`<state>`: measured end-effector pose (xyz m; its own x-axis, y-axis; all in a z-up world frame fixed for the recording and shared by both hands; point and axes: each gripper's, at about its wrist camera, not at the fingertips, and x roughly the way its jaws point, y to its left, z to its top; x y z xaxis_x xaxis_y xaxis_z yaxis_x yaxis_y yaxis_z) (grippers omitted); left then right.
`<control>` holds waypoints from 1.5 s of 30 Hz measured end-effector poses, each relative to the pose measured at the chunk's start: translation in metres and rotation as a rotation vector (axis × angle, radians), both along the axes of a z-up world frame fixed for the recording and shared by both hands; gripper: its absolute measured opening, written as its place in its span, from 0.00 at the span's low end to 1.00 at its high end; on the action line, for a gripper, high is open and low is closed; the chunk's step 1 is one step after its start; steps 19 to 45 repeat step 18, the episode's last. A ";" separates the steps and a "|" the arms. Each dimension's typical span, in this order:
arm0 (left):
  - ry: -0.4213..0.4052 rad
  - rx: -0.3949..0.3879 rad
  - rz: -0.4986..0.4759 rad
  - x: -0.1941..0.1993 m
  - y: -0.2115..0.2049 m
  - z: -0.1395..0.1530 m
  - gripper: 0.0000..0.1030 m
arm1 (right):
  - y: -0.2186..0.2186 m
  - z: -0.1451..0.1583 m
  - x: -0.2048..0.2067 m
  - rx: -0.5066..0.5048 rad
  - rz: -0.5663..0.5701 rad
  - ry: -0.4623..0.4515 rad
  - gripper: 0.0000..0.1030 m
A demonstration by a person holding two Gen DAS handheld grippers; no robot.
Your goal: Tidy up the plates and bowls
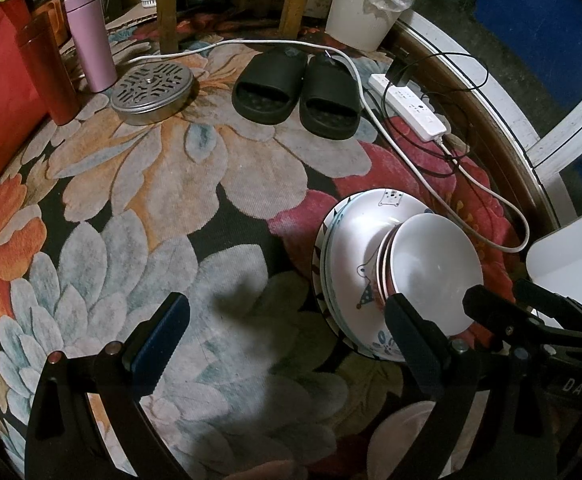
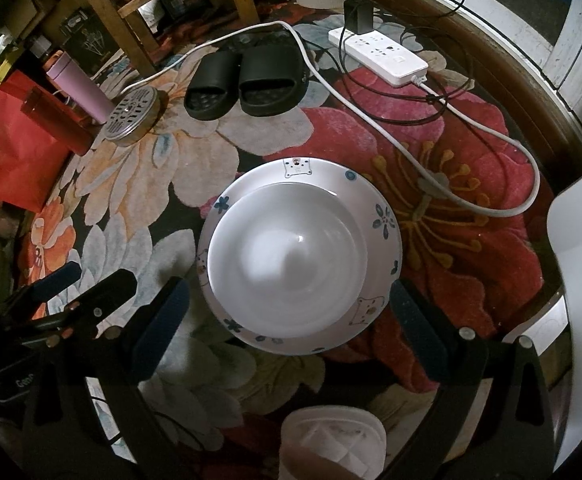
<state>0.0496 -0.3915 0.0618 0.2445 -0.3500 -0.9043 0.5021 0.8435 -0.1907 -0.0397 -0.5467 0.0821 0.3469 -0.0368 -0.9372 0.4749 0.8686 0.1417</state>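
A stack of dishes stands on the floral carpet. Its patterned plates (image 1: 355, 248) carry a few nested bowls, with a plain white bowl (image 1: 435, 264) uppermost. In the right wrist view the white bowl (image 2: 287, 264) sits inside a plate with bear and flower prints (image 2: 375, 208). My right gripper (image 2: 291, 320) is open, its fingers straddling the near side of the stack. My left gripper (image 1: 291, 336) is open over bare carpet, left of the stack. Each gripper shows in the other view: right gripper (image 1: 501, 292), left gripper (image 2: 95, 276).
Black slippers (image 1: 295, 88), a white power strip (image 1: 411, 106) with its cable, a round metal perforated tin (image 1: 153, 92), a pink flask (image 1: 91, 40), a red flask (image 1: 49, 72) and a red bag (image 2: 15, 148) lie further back. A white bucket (image 1: 367, 4) and chair legs (image 1: 167, 4) stand behind. A white slipper (image 2: 331, 440) is close below.
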 end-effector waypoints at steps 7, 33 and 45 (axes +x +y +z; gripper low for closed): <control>0.005 -0.007 0.008 -0.002 0.001 0.000 0.95 | 0.006 0.000 0.002 0.004 0.005 -0.002 0.97; 0.014 -0.023 0.027 0.000 0.014 -0.001 0.95 | 0.014 0.001 0.004 0.005 0.017 -0.002 0.98; 0.014 -0.023 0.027 0.000 0.014 -0.001 0.95 | 0.014 0.001 0.004 0.005 0.017 -0.002 0.98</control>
